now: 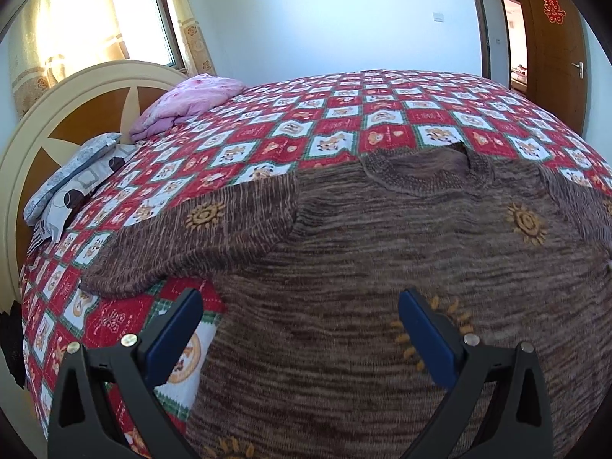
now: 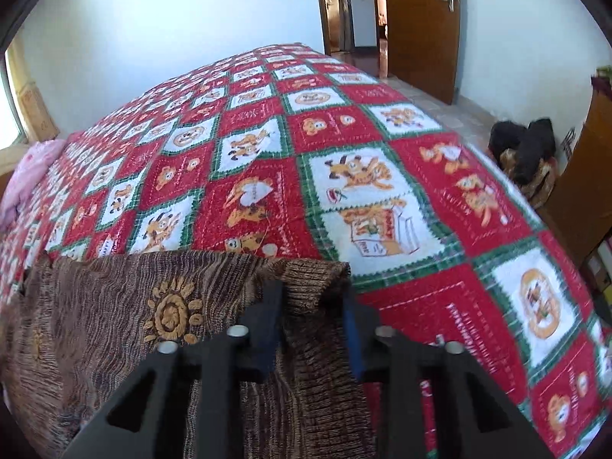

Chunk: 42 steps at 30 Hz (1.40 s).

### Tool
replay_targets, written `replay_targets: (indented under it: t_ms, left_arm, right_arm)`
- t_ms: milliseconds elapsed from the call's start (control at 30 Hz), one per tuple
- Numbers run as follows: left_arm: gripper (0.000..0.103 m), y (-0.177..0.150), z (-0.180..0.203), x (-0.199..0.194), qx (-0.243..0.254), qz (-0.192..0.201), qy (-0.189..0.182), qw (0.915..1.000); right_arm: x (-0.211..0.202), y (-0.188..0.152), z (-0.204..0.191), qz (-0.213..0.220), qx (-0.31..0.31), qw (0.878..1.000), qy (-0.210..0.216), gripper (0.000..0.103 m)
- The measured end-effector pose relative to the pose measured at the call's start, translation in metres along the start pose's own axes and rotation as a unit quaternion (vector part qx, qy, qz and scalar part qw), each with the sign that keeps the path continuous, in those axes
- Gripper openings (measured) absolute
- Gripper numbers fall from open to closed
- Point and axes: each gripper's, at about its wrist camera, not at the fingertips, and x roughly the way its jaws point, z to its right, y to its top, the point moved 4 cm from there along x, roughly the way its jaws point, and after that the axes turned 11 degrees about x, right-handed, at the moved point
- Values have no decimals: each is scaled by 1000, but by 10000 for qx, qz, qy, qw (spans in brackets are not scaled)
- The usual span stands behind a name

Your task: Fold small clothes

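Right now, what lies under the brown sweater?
The brown sweater lies flat on the red checked bedspread, which shows all around it. What the bedspread looks like directly beneath the knit is covered.

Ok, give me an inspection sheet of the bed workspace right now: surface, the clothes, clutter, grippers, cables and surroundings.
Surface: bed with red, white and green patchwork cover, flat.
Job's things: brown knit sweater with yellow sun motifs, spread out neck away from the cameras; one sleeve lies out to the side.
Clutter: pink folded quilt and grey patterned pillow by the headboard.
Grippers: left gripper open above the sweater's side edge; right gripper closed on the other sleeve's ribbed cuff.
Cables: nothing seen.
Surroundings: curtained window, open wooden door, dark bundle on the floor.
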Motion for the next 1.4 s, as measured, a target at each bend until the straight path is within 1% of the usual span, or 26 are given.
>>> replay_targets:
  t_ms: [33, 100, 133, 167, 333, 500, 600, 733, 833, 1033, 1200, 1233, 1300, 1333, 1367, 1400]
  left_arm:
    - [103, 1, -1, 0, -20, 9, -12, 10000]
    - [103, 2, -3, -1, -42, 48, -41, 10000]
    - [103, 1, -3, -1, -41, 58, -47, 10000]
    - [103, 1, -3, -1, -37, 61, -56, 10000]
    - [103, -3, -6, -1, -171, 26, -186, 9997]
    - [103, -7, -12, -4, -268, 63, -282, 9992]
    - [103, -8, -16, -5, -307, 96, -330, 9989]
    - [103, -11, -26, -6, -401, 126, -353, 9985]
    - [103, -13, -36, -5, -523, 122, -387, 9978]
    - [103, -21, -47, -4, -593, 133, -429, 9972]
    - [103, -30, -60, -3, -634, 120, -378, 9972]
    - [103, -32, -63, -2, -641, 108, -357, 9972]
    - [103, -36, -69, 0, -666, 64, -317, 9973]
    - [103, -37, -71, 1, -682, 33, -325, 9971]
    - [103, -38, -73, 2, -693, 9, -341, 9970]
    - [103, -39, -75, 3, -694, -16, -351, 9970]
  right_arm:
    - [-3, 2, -1, 18, 0, 10000, 21, 14]
    - [-10, 5, -1, 73, 2, 10000, 28, 6]
    - [-16, 8, -3, 60, 49, 9998, 183, 5]
    - [-21, 9, -5, 53, 64, 9997, 233, 5]
    - [-52, 16, -35, 203, -212, 9993, 247, 5]
    - [-78, 17, -77, 157, -400, 9985, 345, 5]
    - [-91, 14, -105, 30, -449, 9980, 446, 5]
    - [-111, 8, -149, -81, -553, 9961, 684, 5]
    - [-124, 3, -190, -128, -699, 9937, 869, 5]
    - [-124, -21, -264, -390, -915, 9869, 1273, 5]
    - [-99, -63, -328, -686, -1018, 9789, 1635, 5]
    - [-90, -75, -340, -762, -974, 9763, 1777, 5]
    - [-68, -101, -359, -1067, -774, 9673, 2168, 7]
    - [-51, -121, -367, -1364, -708, 9608, 2308, 13]
    - [-42, -135, -370, -1557, -688, 9573, 2337, 19]
    - [-34, -151, -372, -1734, -678, 9540, 2351, 35]
